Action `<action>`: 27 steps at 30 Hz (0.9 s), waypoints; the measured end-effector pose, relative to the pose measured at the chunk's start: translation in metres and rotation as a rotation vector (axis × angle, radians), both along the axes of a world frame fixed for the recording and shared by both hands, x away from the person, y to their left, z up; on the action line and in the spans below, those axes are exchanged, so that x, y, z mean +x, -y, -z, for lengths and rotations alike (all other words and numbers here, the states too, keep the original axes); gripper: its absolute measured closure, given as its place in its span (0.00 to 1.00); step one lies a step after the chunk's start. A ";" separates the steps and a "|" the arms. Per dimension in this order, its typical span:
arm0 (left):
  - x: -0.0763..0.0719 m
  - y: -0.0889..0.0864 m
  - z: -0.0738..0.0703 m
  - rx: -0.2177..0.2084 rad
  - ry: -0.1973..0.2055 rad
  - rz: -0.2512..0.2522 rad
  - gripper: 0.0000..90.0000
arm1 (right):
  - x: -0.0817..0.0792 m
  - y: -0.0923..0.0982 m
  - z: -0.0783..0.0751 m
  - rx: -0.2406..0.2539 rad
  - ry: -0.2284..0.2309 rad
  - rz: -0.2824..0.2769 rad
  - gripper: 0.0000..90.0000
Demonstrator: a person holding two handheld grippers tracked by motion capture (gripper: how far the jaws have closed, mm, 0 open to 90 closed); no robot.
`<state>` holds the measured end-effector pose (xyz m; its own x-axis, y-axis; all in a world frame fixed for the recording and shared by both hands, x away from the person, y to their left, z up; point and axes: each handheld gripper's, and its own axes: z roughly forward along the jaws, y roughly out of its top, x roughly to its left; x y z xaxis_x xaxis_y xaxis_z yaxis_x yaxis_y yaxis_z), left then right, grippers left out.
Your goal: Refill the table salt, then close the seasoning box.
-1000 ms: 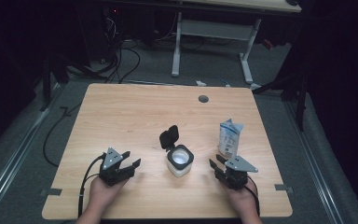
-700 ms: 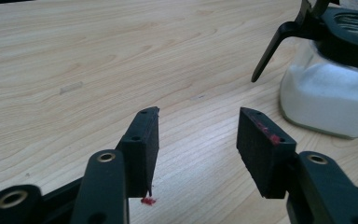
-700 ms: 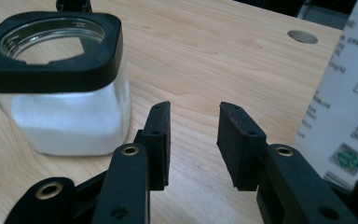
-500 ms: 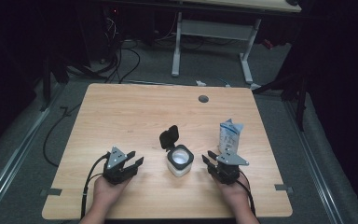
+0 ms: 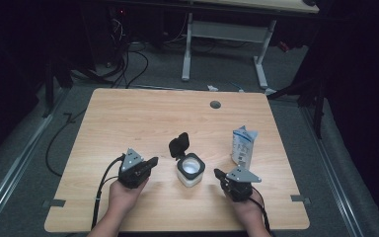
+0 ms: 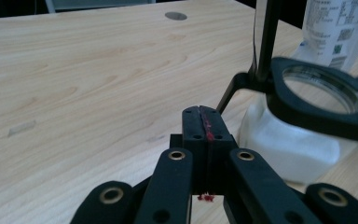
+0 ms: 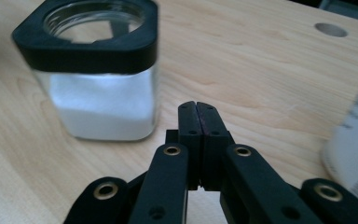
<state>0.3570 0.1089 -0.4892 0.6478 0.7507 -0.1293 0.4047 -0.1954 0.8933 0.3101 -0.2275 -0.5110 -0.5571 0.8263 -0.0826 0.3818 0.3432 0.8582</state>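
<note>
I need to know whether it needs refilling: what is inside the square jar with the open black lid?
The jar holds a white powder or granules filling most of its clear body. Its flip lid stands open. The black collar hides the fill's top edge.

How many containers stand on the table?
2: a jar with its lid open near the middle of the front edge, and a white carton to its right, further back.

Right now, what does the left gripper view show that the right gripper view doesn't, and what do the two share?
Left gripper view: the jar's raised hinged lid, seen edge-on, and red marks on the shut left tongs.
Right gripper view: the white powder through the jar's clear wall, beyond the shut right tongs.
Both: the open jar, the printed pouch, the table's round hole.
</note>
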 end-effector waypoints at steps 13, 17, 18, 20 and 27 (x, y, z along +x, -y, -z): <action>0.016 0.014 -0.022 -0.056 0.004 -0.001 1.00 | -0.006 -0.018 0.006 -0.023 -0.009 -0.064 1.00; 0.018 0.017 -0.026 -0.058 0.005 0.003 1.00 | -0.007 -0.021 0.006 -0.020 -0.007 -0.076 1.00; 0.019 0.018 -0.027 -0.062 0.004 0.005 1.00 | -0.008 -0.022 0.006 -0.024 -0.010 -0.075 1.00; 0.020 0.019 -0.028 -0.065 0.006 0.003 1.00 | -0.007 -0.023 0.007 -0.018 -0.013 -0.084 1.00; 0.024 0.026 -0.035 -0.066 0.018 0.019 1.00 | -0.006 -0.030 0.009 -0.015 -0.015 -0.099 1.00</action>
<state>0.3813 0.0828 -0.4540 0.6648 0.7284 -0.1662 0.3855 -0.1439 0.9114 0.3045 -0.1977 -0.5202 -0.6373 0.7658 -0.0859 0.3579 0.3928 0.8471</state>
